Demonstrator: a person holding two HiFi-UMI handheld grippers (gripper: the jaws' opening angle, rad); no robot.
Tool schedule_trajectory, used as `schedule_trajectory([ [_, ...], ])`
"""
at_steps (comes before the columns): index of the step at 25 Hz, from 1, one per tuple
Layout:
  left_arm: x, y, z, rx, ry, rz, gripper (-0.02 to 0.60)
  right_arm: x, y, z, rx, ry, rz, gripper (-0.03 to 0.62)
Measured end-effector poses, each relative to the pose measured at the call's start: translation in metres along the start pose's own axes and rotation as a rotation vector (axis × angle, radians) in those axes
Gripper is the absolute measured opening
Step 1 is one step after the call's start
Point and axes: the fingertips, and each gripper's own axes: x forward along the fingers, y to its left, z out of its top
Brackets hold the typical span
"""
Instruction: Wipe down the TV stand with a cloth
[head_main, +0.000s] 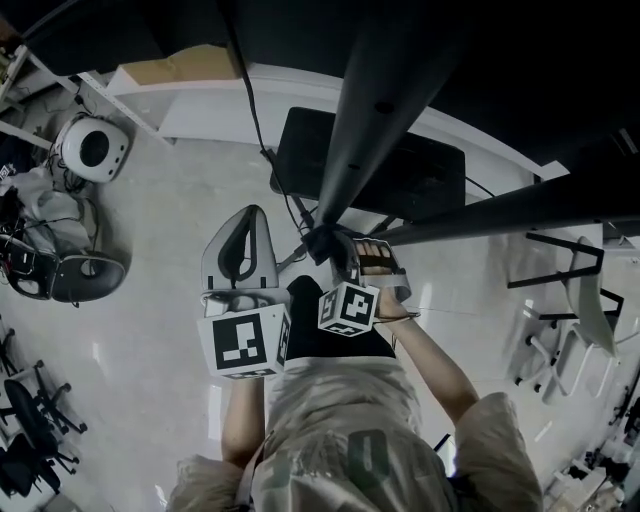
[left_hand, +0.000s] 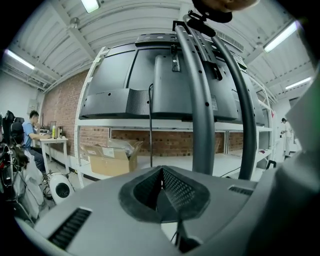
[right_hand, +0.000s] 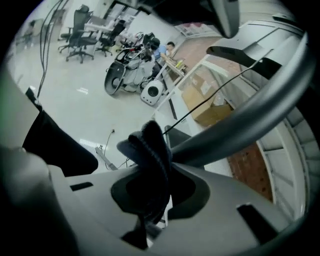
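Observation:
The TV stand's dark pole (head_main: 370, 110) slants across the head view above its black base (head_main: 420, 175). My right gripper (head_main: 338, 256) is shut on a dark blue cloth (head_main: 322, 243), which presses against the pole. In the right gripper view the cloth (right_hand: 150, 145) bunches out of the right gripper (right_hand: 150, 192), touching the grey pole (right_hand: 240, 120). My left gripper (head_main: 248, 225) hangs just left of the pole, shut and holding nothing. The left gripper view looks past the left gripper (left_hand: 161, 187) at the stand's two poles (left_hand: 200, 100) and the back of the TV (left_hand: 125, 80).
A white round machine (head_main: 92, 147) and a dark scooter-like device (head_main: 70, 275) sit on the floor at left, with office chairs (head_main: 30, 420) below them. A cardboard box (left_hand: 112, 159) lies on a low white rack. A person (left_hand: 31, 130) sits at a desk far left.

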Motion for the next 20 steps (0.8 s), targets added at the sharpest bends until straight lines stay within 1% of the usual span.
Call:
schedule_trajectory([
  [2,-0.008,-0.005,0.027,-0.007,-0.003,-0.01,0.015,-0.039,-0.032,0.017,0.073,-0.039,0.0,0.057],
  [4,-0.017,-0.011,0.064,0.008,-0.013,-0.028,0.015,-0.089,-0.072,0.041,0.176,-0.104,-0.005,0.057],
  [6,-0.024,-0.014,0.1,0.033,-0.029,-0.046,0.015,-0.143,-0.121,0.068,0.332,-0.194,-0.023,0.057],
  [7,-0.027,-0.017,0.116,0.045,-0.045,-0.055,0.015,-0.171,-0.149,0.081,0.418,-0.244,-0.053,0.057],
  [8,-0.03,-0.021,0.133,0.059,-0.069,-0.065,0.015,-0.199,-0.178,0.09,0.496,-0.295,-0.103,0.057],
  [9,-0.034,-0.029,0.15,0.076,-0.101,-0.079,0.015,-0.228,-0.207,0.095,0.561,-0.346,-0.173,0.057],
  [11,-0.046,-0.054,0.182,0.112,-0.167,-0.116,0.015,-0.286,-0.254,0.092,0.689,-0.452,-0.333,0.057],
  [13,-0.06,-0.082,0.213,0.124,-0.219,-0.159,0.015,-0.338,-0.282,0.08,0.868,-0.542,-0.47,0.057],
  [14,-0.064,-0.093,0.227,0.118,-0.242,-0.178,0.015,-0.358,-0.29,0.071,0.938,-0.563,-0.528,0.057],
  [15,-0.067,-0.104,0.239,0.11,-0.263,-0.197,0.015,-0.374,-0.296,0.061,0.973,-0.565,-0.586,0.057],
  [17,-0.069,-0.126,0.253,0.093,-0.301,-0.235,0.015,-0.395,-0.3,0.039,0.976,-0.544,-0.693,0.057],
  [18,-0.069,-0.135,0.255,0.089,-0.311,-0.251,0.015,-0.4,-0.299,0.031,0.973,-0.538,-0.726,0.057],
  [20,-0.074,-0.142,0.252,0.091,-0.304,-0.267,0.015,-0.407,-0.293,0.027,0.979,-0.545,-0.737,0.057],
])
